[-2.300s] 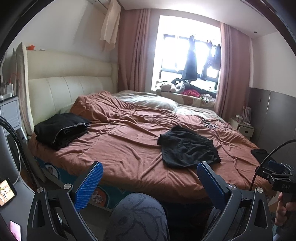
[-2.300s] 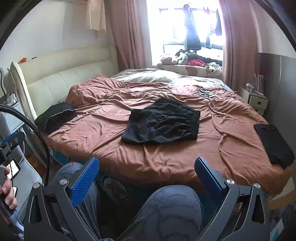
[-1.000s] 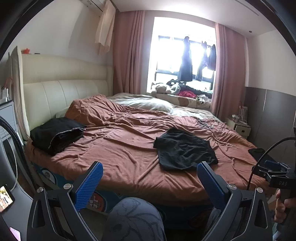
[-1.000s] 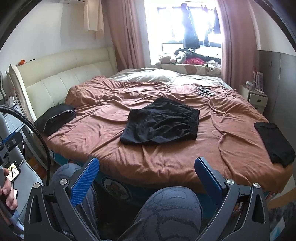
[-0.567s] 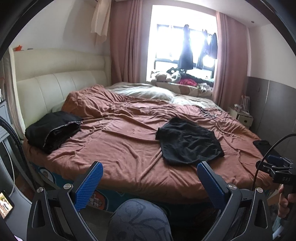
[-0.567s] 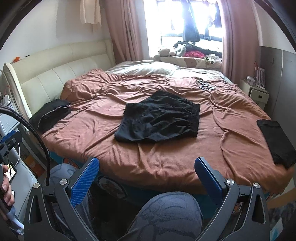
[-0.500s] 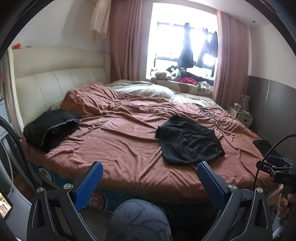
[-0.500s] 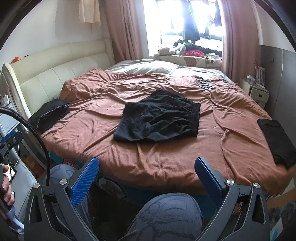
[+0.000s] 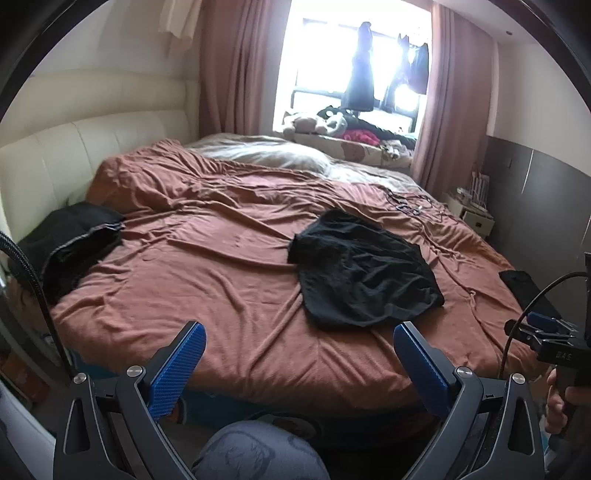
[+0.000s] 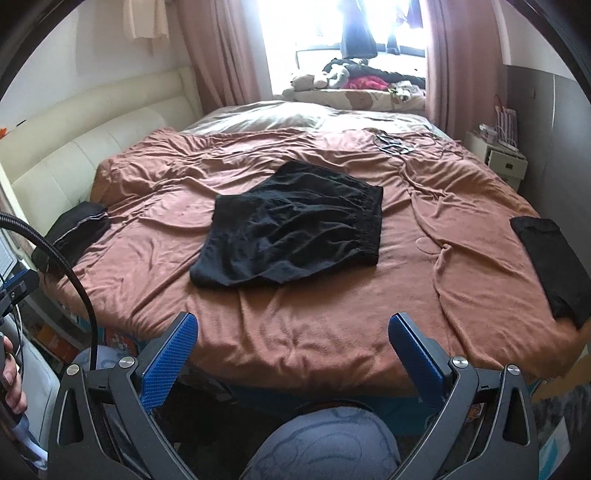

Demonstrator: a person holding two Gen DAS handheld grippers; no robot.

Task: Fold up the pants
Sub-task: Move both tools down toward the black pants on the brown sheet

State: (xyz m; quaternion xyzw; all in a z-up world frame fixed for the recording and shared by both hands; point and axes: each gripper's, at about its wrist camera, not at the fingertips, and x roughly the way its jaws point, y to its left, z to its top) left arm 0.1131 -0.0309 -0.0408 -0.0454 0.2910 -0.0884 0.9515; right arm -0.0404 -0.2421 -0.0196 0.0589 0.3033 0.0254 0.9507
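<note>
Left tongs, right tongs both spread, empty; black pants rumpled, legs indistinct; bed edge cut off.

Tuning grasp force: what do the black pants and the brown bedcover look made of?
Black pants: thin, matte woven cloth, probably light cotton or synthetic; fine crinkles, gathered elastic waistband. Brown bedcover: soft, slightly fuzzy knit or brushed fabric, judging by its loose rounded wrinkles and dull sheen.

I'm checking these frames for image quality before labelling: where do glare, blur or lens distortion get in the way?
Left wrist view: the window is blown out white, the black pile at the headboard looks smeared, and straight edges bow near the rim. Right wrist view: the window glares too, while the black pants show clear wrinkles.
</note>
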